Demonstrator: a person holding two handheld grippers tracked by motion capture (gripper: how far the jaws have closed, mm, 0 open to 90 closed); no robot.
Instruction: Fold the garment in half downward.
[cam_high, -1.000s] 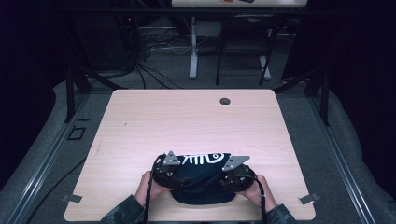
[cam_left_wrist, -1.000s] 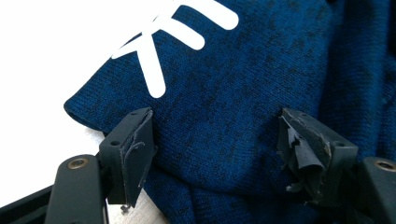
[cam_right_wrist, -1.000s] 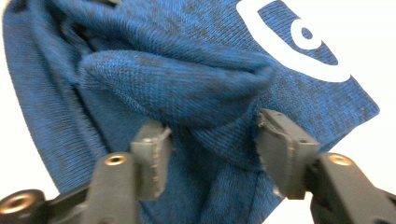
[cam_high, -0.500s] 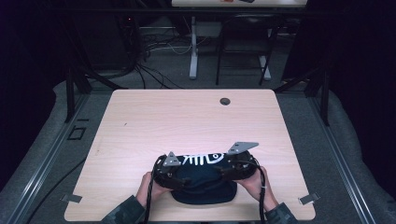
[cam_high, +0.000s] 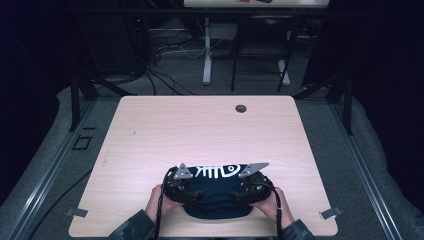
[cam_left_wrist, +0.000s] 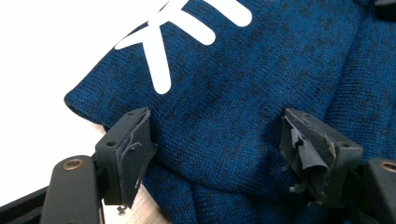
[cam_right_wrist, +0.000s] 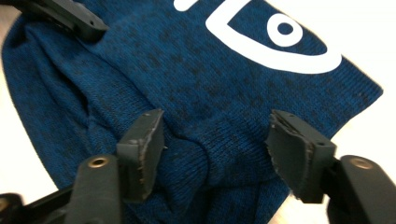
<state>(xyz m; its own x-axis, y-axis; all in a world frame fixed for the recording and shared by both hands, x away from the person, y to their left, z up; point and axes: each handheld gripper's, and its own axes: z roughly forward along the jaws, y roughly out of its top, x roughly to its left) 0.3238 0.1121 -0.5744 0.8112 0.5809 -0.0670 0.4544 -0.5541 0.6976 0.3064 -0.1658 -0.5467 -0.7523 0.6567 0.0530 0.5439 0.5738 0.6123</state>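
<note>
A dark blue knit garment with a white fish-bone print lies bunched at the near edge of the light wooden table. My left gripper is at its left end and my right gripper at its right end, each held in a hand. In the left gripper view the left gripper is open, its jaws wide apart astride a fold of the blue knit. In the right gripper view the right gripper is open too, straddling a raised ridge of the fabric.
A small dark round hole sits near the table's far edge. Beyond the table are cables on the floor, a white desk leg and dark frame posts. Black rails run along both sides of the table.
The right gripper tipped up half a second ago and has dropped back onto the garment's right end. The left gripper has hardly moved.
</note>
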